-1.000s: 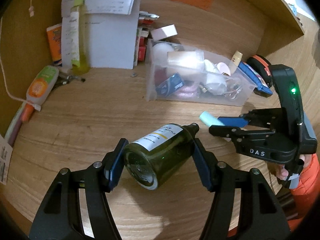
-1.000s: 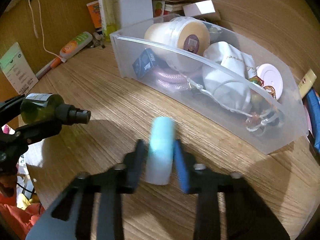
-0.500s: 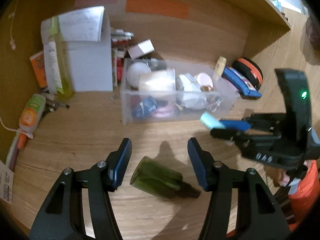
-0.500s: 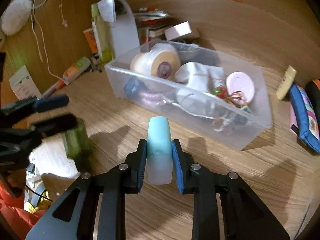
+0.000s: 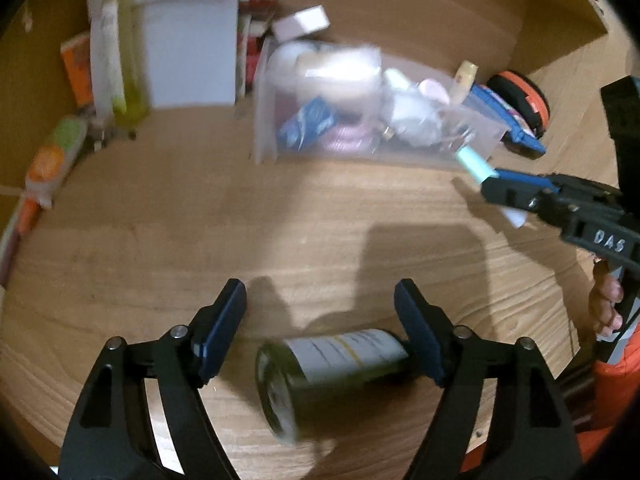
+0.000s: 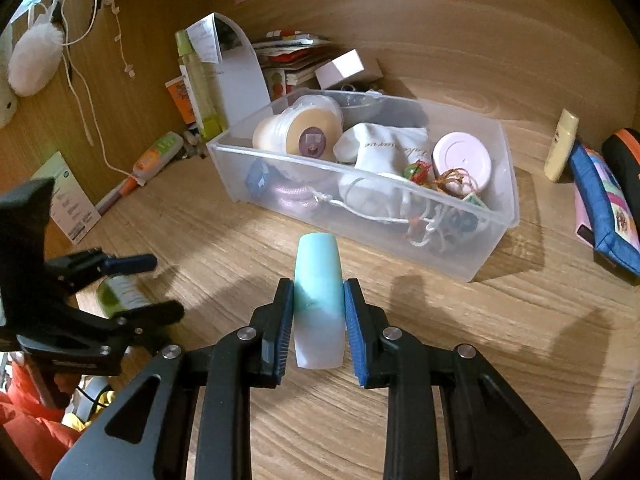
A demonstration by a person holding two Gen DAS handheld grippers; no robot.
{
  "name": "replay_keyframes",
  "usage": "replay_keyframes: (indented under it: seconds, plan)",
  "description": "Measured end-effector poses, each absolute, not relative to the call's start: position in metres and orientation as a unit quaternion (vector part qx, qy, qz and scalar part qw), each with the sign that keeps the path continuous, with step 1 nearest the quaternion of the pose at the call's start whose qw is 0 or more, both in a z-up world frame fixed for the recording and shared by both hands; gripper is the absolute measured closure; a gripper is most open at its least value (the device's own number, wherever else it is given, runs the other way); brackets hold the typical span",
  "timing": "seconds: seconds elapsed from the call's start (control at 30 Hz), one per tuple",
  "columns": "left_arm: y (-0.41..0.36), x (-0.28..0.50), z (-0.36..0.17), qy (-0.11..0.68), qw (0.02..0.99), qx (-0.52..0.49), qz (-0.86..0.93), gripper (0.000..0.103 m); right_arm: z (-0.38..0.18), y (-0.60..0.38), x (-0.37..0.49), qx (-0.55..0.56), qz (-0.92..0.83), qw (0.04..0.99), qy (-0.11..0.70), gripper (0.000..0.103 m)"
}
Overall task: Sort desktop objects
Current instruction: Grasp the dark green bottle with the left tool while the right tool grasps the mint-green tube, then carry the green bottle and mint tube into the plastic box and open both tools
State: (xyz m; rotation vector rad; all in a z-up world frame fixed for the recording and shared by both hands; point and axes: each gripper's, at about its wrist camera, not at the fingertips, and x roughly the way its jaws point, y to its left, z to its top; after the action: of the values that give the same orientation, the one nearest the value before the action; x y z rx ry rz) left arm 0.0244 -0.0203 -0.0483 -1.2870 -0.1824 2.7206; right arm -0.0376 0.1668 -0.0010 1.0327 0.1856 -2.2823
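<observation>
Desktop objects are lying spread over the wooden desk, which I am viewing through both wrist cameras. Toward its back, the clear bin is holding a cream jar, a white pouch and a pink lid. Nearer me, the green bottle is lying on its side on the desk, below and between my left gripper's spread fingers, touching neither pad as far as I can tell. I am holding my right gripper clamped on the pale blue tube, which is pointing toward the bin's near wall. A blue pouch is resting right of the bin.
</observation>
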Motion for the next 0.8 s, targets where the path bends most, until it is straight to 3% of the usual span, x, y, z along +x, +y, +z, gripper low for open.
replay_keyframes:
  seconds: [0.03, 0.07, 0.3, 0.8]
  plan:
    - [-0.020, 0.030, -0.048, -0.057, 0.051, -0.413, 0.907, 0.041, -0.002, 0.166, -0.038, 0.392, -0.863, 0.311, 0.071, 0.080]
    - [-0.019, 0.032, -0.048, -0.054, 0.047, -0.411, 0.909, 0.042, -0.002, 0.165, -0.038, 0.392, -0.863, 0.312, 0.071, 0.080]
    - [-0.009, 0.045, -0.043, -0.043, 0.036, -0.388, 0.920, 0.042, -0.002, 0.161, -0.041, 0.391, -0.862, 0.316, 0.064, 0.080]
    - [0.037, 0.031, 0.056, -0.033, 0.146, -0.291, 0.945, 0.042, 0.043, 0.202, -0.034, 0.337, -0.896, 0.286, 0.035, 0.080]
